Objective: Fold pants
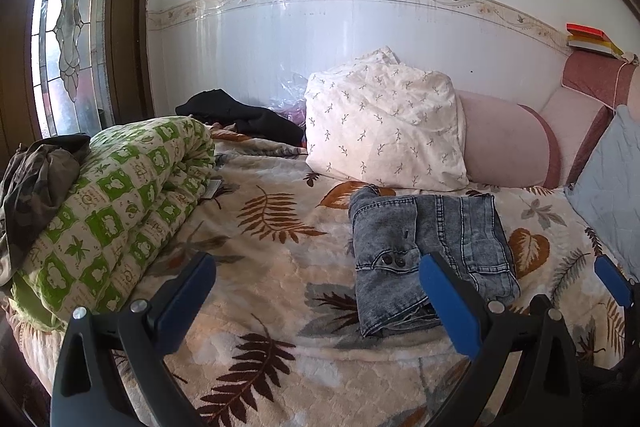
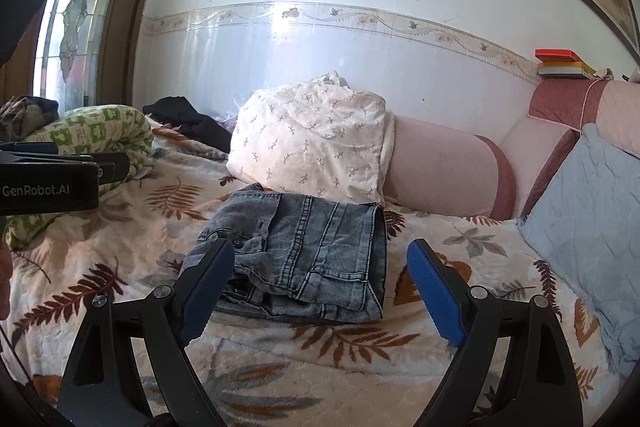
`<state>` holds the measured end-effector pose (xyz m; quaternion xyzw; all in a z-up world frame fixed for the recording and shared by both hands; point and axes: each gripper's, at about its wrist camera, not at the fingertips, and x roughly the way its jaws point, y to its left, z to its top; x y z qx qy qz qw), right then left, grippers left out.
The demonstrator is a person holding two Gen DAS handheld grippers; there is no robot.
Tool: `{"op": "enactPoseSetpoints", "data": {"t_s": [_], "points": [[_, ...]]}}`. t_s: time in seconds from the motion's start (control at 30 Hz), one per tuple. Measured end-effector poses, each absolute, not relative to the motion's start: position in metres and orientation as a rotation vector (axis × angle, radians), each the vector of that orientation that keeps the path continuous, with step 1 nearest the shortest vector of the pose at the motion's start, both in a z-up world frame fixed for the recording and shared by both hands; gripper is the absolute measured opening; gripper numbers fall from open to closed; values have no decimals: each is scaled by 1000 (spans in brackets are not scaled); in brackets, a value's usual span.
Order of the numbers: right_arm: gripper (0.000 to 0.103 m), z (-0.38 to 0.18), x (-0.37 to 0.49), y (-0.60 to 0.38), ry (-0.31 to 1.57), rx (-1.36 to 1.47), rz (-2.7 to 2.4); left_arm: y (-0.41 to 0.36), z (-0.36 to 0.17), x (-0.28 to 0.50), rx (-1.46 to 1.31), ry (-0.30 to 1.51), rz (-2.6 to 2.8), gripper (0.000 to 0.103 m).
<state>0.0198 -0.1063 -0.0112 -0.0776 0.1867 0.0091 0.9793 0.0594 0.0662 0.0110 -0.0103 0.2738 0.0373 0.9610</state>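
Note:
Grey-blue jeans (image 1: 432,239) lie folded into a compact rectangle on the leaf-patterned blanket (image 1: 272,227), just in front of a white pillow. My left gripper (image 1: 316,267) is open and hovers to the left of the jeans, its right pad overlapping their near corner in the picture, nothing between the pads. My right gripper (image 2: 320,267) is open too, its blue pads spread on either side of the near edge of the jeans (image 2: 320,223) without pressing on them. One blue finger (image 1: 612,279) of the right gripper shows at the right edge of the left wrist view.
A rolled green-and-white quilt (image 1: 120,195) with a camouflage garment (image 1: 36,179) on it lies at the left. A black garment (image 1: 240,115) sits behind it. The white pillow (image 1: 384,123), a pink bolster (image 1: 504,143) and a light blue cushion (image 1: 612,179) line the back and right.

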Motion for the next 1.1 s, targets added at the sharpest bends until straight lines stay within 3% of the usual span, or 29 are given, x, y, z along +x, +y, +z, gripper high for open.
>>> {"op": "enactPoseSetpoints", "data": {"t_s": [1.1], "points": [[89,-23,20,-85,451,-155,48,86,-17,54,6,620,75,103]]}}
